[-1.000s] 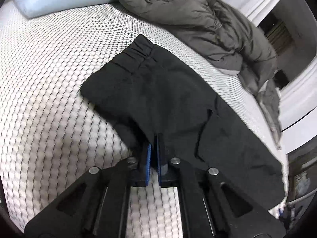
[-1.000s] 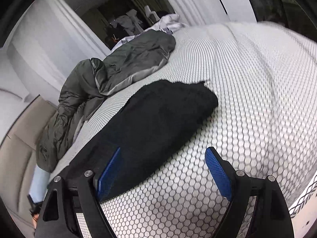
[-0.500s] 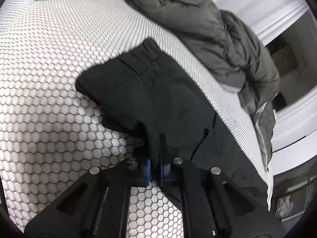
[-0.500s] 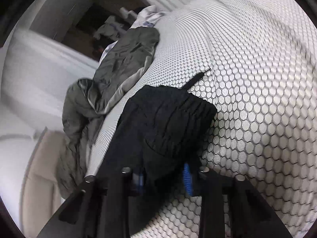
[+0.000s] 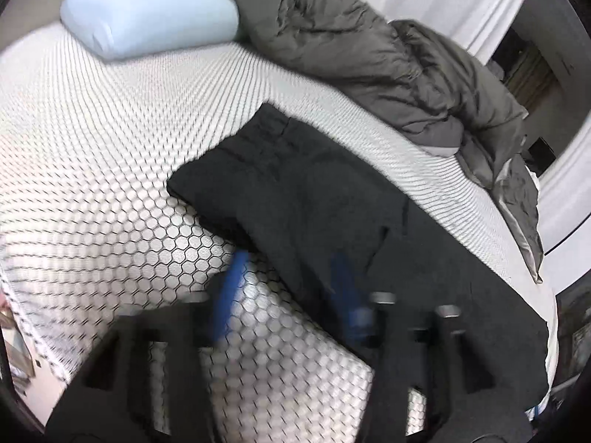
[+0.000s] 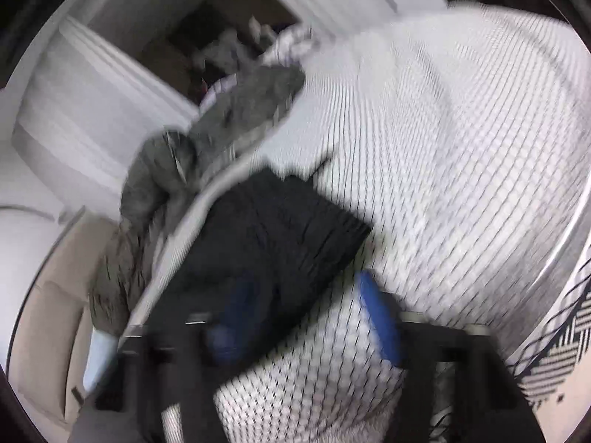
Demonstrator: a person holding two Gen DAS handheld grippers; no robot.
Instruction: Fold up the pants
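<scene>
**Left wrist view: both grippers let go of the black pants on the bed**

Left wrist view shows the left gripper [image 5: 284, 288] with its blue pads spread apart, the jaws having just been opening; nothing is clamped. One pad stands over the bare bed [image 5: 92, 155], the other over the near edge of the pants [image 5: 314, 199], with that edge lying loose between them. In the right wrist view the right gripper [image 6: 306, 317] is likewise spread, its jaws having just been opening, and grips nothing: one pad hangs over the dark cloth, the other over the patterned sheet.

The pants lie flat on the bed, near the grey duvet [image 5: 388, 59] bunched along the far side and well apart from the pale blue pillow [image 5: 147, 14]. In the left view their long axis runs diagonally, the gathered waistband pointing up and away toward the pillow end, the legs running down to the lower right toward the bed's edge. They look already doubled leg over leg.

The step in hand seems to be a release and regrasp. To do it well, lift both grippers clear without dragging the cloth, then take matching corners at one end, so the next fold crosses the long axis squarely and the edges stay aligned.
</scene>
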